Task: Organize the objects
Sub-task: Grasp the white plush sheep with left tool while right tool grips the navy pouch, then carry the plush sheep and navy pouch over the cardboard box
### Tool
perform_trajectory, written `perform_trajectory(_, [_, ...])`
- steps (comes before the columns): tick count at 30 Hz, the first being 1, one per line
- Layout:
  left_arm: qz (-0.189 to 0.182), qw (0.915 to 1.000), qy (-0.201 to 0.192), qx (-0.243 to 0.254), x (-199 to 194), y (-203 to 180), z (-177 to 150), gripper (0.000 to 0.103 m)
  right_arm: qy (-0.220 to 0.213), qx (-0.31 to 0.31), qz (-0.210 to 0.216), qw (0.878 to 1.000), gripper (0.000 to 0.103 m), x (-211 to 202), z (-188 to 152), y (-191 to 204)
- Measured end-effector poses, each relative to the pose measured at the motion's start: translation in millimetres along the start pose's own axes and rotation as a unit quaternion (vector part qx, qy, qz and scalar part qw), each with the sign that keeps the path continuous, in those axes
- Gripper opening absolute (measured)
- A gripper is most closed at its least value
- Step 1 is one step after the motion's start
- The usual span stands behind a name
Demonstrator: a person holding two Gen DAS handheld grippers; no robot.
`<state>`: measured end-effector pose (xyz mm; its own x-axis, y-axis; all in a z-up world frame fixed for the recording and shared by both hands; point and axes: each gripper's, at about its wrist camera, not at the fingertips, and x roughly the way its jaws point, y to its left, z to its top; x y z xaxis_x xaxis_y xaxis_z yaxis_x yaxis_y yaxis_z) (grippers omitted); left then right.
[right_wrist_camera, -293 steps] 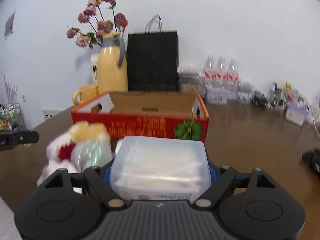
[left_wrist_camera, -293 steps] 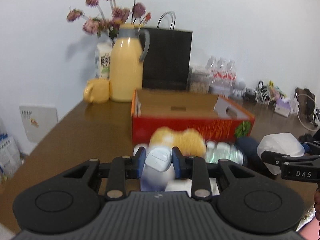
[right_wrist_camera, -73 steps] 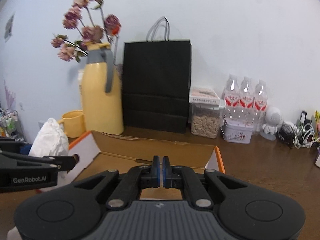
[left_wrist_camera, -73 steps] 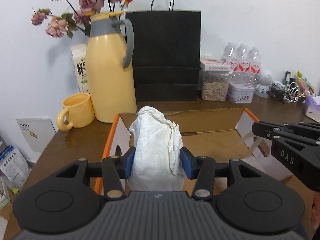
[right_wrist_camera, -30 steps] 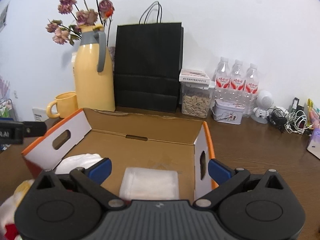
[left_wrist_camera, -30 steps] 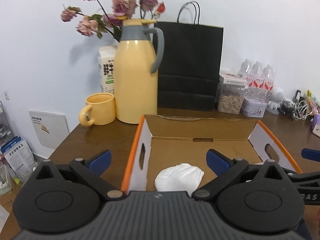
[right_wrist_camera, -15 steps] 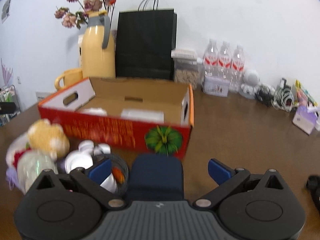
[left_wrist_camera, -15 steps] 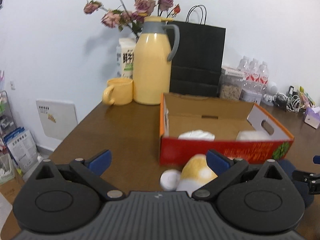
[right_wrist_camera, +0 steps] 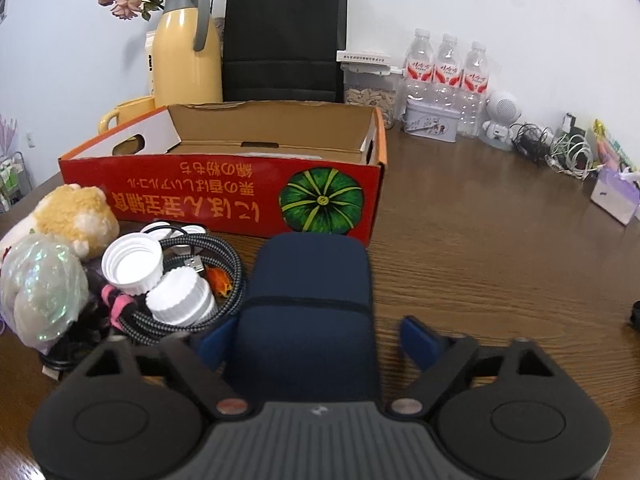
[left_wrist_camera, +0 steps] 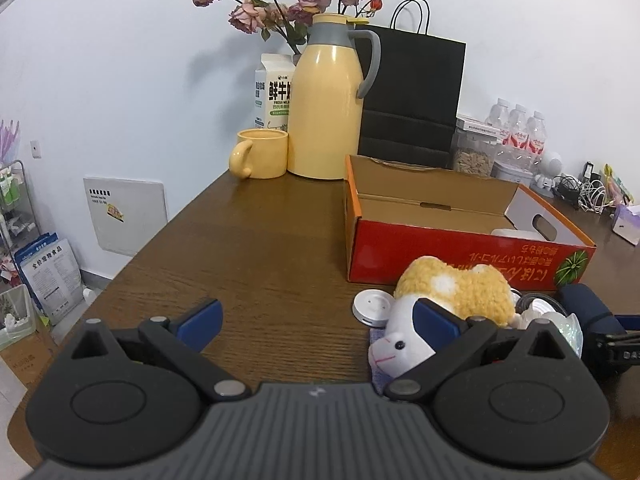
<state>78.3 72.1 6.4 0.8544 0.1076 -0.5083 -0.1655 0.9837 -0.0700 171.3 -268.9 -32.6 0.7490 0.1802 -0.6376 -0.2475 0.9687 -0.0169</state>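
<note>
An open red cardboard box (left_wrist_camera: 460,248) stands on the brown table; it also shows in the right wrist view (right_wrist_camera: 224,196). In front of it lies a pile: a yellow and white plush toy (left_wrist_camera: 448,300), white caps (right_wrist_camera: 132,264), a braided cable (right_wrist_camera: 228,280), a shiny wrapped ball (right_wrist_camera: 40,288) and a dark blue case (right_wrist_camera: 308,304). My left gripper (left_wrist_camera: 316,318) is open and empty, just left of the plush toy. My right gripper (right_wrist_camera: 316,340) is open with its jaws on either side of the blue case, not closed on it.
A yellow thermos (left_wrist_camera: 326,100), yellow mug (left_wrist_camera: 260,154), milk carton (left_wrist_camera: 274,92) and black paper bag (left_wrist_camera: 412,100) stand behind the box. Water bottles (right_wrist_camera: 444,80), a jar, a tin and cables (right_wrist_camera: 568,152) line the back right. The table's left edge (left_wrist_camera: 132,264) is near.
Both grippers have let go of their items into the box, opened and pulled back to the pile. The right gripper has come down around the blue case.
</note>
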Motion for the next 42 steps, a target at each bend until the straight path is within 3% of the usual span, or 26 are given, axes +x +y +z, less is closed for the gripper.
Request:
perform_trajectory(11, [-0.013, 0.9998, 0.012, -0.004, 7.1, -5.7, 0.2, 0.103, -0.022, 0.016, 0.008, 1.000, 0.063, 1.0, 0.8, -0.8])
perform_trajectory(23, [-0.051, 0.9971, 0.056, -0.004, 42.8, -24.6, 10.9, 0.102, -0.080, 0.018, -0.020, 0.996, 0.062, -20.2, -2.6, 3.1])
perform_trajectory(33, [-0.072, 0.9943, 0.076, -0.018, 63.5, -34.7, 8.3, 0.088, -0.086, 0.012, -0.020, 0.996, 0.061, -22.7, -2.6, 4.7])
perform_trajectory(42, [-0.104, 0.9908, 0.085, -0.010, 68.8, -42.1, 5.2, 0.066, -0.089, 0.012, -0.022, 0.996, 0.062, -23.6, -2.5, 5.5])
